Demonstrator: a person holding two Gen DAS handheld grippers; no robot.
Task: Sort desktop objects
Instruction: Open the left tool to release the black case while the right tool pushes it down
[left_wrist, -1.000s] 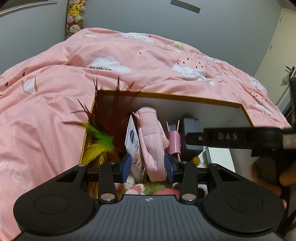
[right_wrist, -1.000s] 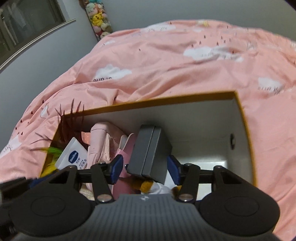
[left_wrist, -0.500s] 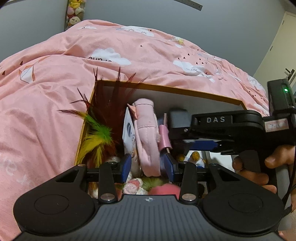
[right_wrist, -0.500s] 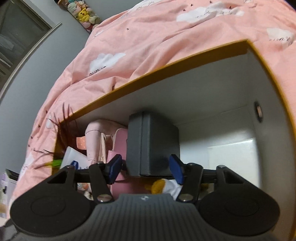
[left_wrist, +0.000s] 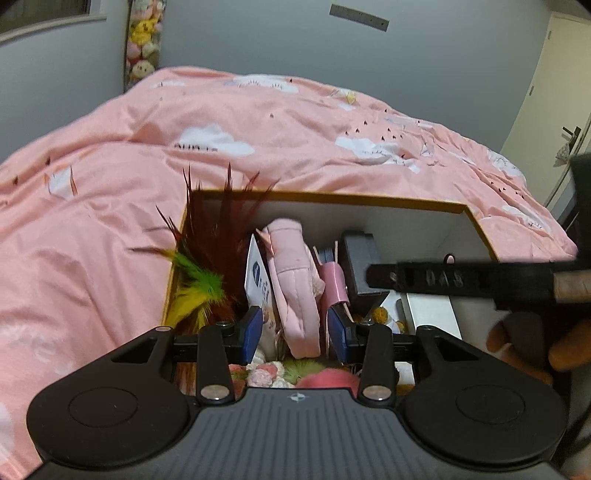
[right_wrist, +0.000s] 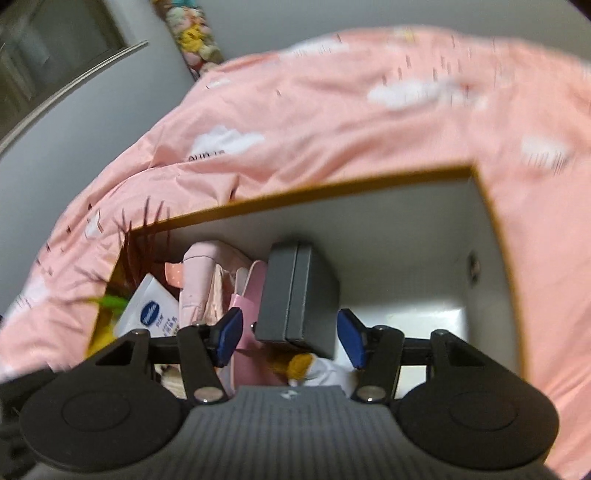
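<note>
Storage box (right_wrist: 491, 236), white inside with a yellow rim, on pink cloud-print bedding (left_wrist: 280, 147).

Contents, left to right: feathers (left_wrist: 207, 266), white pouch (right_wrist: 155, 310), pink fabric case (left_wrist: 295, 280), dark grey box (right_wrist: 299, 295) standing upright.

Left gripper (left_wrist: 295, 328): blue pads flank the pink fabric case; contact cannot be told.

Right gripper (right_wrist: 291, 332): jaws apart, dark grey box between them, untouched.

Both tongs point steeply down, left tongs (left_wrist: 295, 330) and right tongs (right_wrist: 291, 338) parted.
</note>
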